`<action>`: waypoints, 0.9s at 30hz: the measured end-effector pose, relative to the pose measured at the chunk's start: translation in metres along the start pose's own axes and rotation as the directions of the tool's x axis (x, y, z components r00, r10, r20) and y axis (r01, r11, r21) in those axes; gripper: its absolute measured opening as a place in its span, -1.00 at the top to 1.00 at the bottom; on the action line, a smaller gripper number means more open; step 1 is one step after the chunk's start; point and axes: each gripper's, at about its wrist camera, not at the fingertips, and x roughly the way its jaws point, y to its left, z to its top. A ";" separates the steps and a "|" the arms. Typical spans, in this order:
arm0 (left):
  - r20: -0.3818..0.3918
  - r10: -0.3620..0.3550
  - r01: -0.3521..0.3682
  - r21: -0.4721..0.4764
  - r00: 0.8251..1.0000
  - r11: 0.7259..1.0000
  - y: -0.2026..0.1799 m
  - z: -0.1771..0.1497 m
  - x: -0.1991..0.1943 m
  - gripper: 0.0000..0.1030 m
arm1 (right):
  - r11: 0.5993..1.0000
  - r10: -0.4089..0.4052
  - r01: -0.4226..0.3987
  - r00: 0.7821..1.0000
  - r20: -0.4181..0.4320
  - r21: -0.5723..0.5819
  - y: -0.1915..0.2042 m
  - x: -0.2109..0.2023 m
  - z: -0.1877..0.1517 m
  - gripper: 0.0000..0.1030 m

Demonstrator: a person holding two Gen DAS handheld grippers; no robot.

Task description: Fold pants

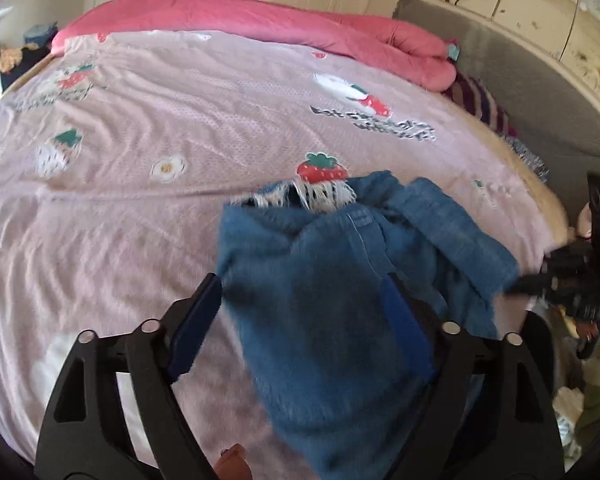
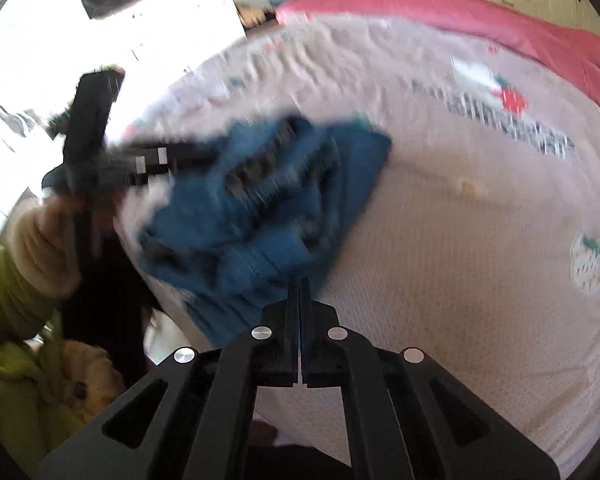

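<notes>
Fingers of the left gripper (image 1: 300, 300) stand spread around the bunched blue pants (image 1: 340, 280) at six o'clock on the pink bedsheet (image 1: 140, 140), while the right gripper (image 2: 299, 284) pinches their near edge.

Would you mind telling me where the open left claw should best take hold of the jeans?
Probably the near denim edge of the jeans, approached straight ahead from the near bed side: the left claw is open with cloth lying between its pads. The frayed hem is bunched; the right claw looks shut on the jeans.
</notes>
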 end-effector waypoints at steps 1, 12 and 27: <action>0.007 -0.015 0.015 0.000 1.000 1.000 -0.001 -0.005 -0.006 -0.45 | 1.000 0.008 -0.008 1.000 0.021 -0.003 0.003 -0.005 0.008 0.84; 0.027 -0.164 0.156 0.181 0.986 0.971 -0.060 -0.042 -0.023 -0.45 | 0.995 0.062 -0.069 0.993 -0.101 -0.067 0.048 0.084 0.131 0.04; -0.086 -0.203 0.219 0.252 0.975 0.943 -0.086 -0.063 -0.011 -0.34 | 0.960 -0.199 0.124 0.932 -0.302 -0.250 0.062 0.166 0.133 0.85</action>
